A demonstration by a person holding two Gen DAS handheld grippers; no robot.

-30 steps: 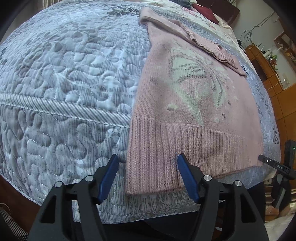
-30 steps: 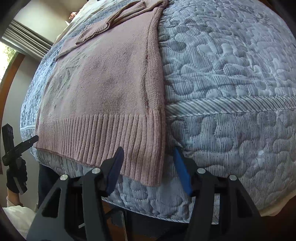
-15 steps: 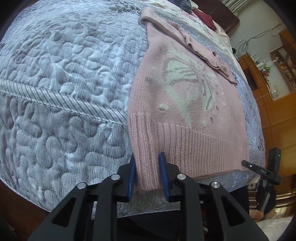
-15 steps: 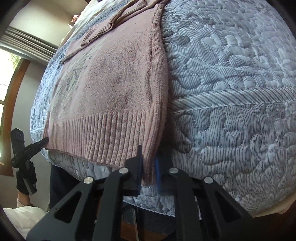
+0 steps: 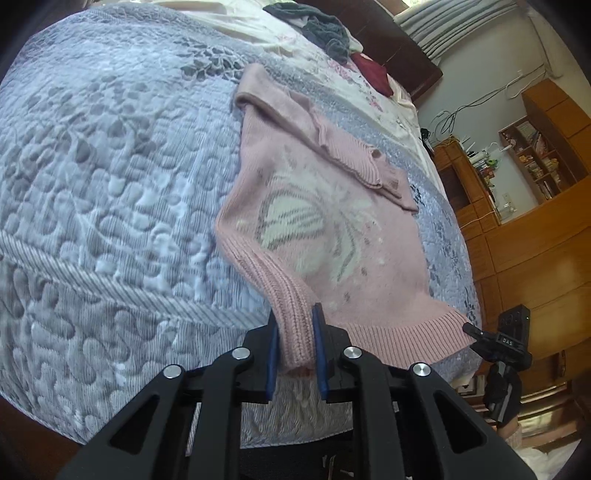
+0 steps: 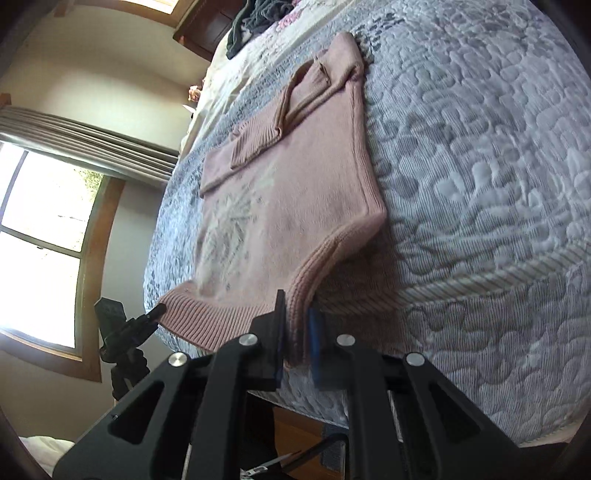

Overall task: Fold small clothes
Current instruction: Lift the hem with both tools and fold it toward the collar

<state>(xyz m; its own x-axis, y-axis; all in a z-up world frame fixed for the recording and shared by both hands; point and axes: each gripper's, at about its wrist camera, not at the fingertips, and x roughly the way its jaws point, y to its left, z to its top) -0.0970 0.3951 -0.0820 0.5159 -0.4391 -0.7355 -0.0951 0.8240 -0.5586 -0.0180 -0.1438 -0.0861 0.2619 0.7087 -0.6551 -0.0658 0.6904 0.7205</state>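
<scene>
Pink sweater (image 5: 332,236) lies spread on the grey quilted bedspread (image 5: 110,184), its ribbed hem nearest both grippers and its collar end far ahead of the jaws. The left gripper (image 5: 295,354) is clamped on the hem's corner: the ribbed band passes straight between the two blue-padded fingers (image 5: 272,354), which press it from either side, and that corner is raised off the quilt so the knit rises in a ridge ahead of the jaws. Beyond and to the right of those jaws the white butterfly pattern (image 5: 295,221) shows on the sweater's front, and farther ahead a folded sleeve (image 5: 332,140) lies across the chest. In the right wrist view the right gripper (image 6: 297,343) is likewise closed on the sweater (image 6: 288,206), pinching the opposite hem corner between its fingers (image 6: 316,343); the ribbing stands up out of the jaws and the side seam lifts clear of the bedspread (image 6: 480,184) just ahead. To the left of these jaws the rest of the hem sags toward the other gripper, whose black tip touches the far corner. Far ahead of both grippers, dark clothes (image 5: 325,29) are heaped near the headboard. Wooden cabinets (image 5: 535,221) stand off to the right of the left jaws, and a bright window (image 6: 44,236) to the left of the right jaws.
</scene>
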